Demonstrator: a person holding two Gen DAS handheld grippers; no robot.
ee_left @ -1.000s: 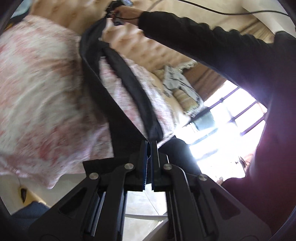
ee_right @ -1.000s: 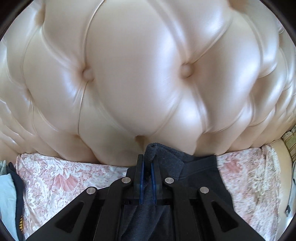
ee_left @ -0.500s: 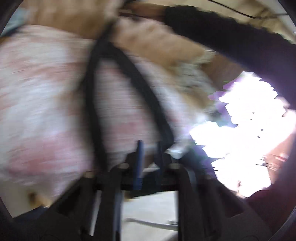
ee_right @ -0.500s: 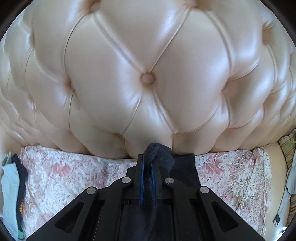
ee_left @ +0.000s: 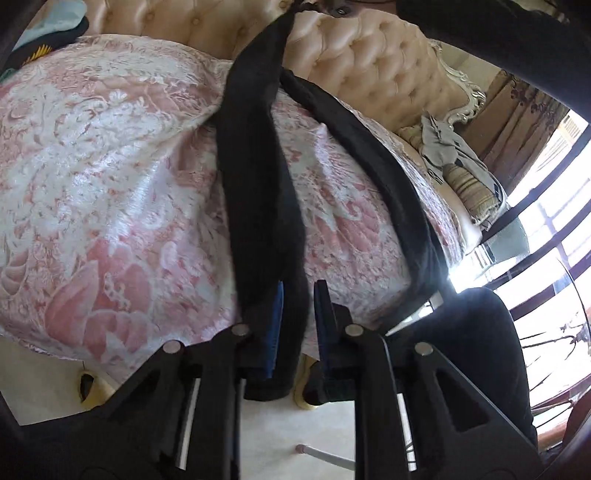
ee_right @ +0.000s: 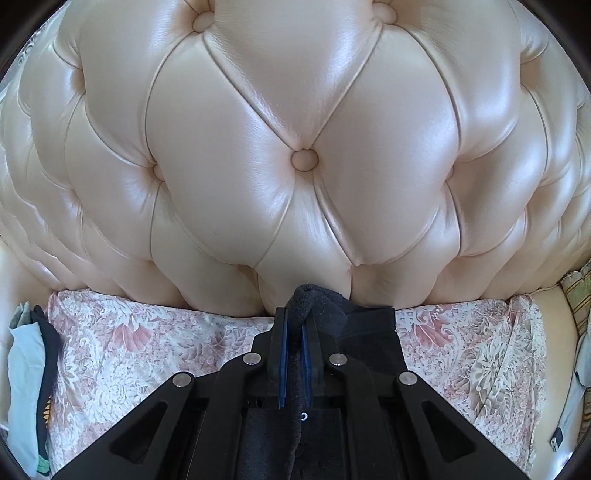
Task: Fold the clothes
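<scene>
A black garment (ee_left: 258,177) stretches in two long strips over the pink floral bedspread (ee_left: 110,177). My left gripper (ee_left: 298,295) is open at the near edge of the bed; the garment's near end hangs loosely between its fingers, not pinched. My right gripper (ee_right: 294,328) is shut on the garment's far end (ee_right: 325,306), close to the tufted cream headboard (ee_right: 303,158). The right gripper also shows in the left wrist view (ee_left: 332,5), at the top, holding the cloth up by the headboard.
Folded light-blue and dark clothes (ee_right: 33,373) lie at the bed's left end. A striped cushion and grey cloth (ee_left: 461,173) lie at the right end by the window. Pale floor (ee_left: 280,435) lies below the bed's edge.
My left gripper has opened; it was shut on the garment's near end a second ago. My right gripper stayed shut on the far end and moved down along the headboard.
</scene>
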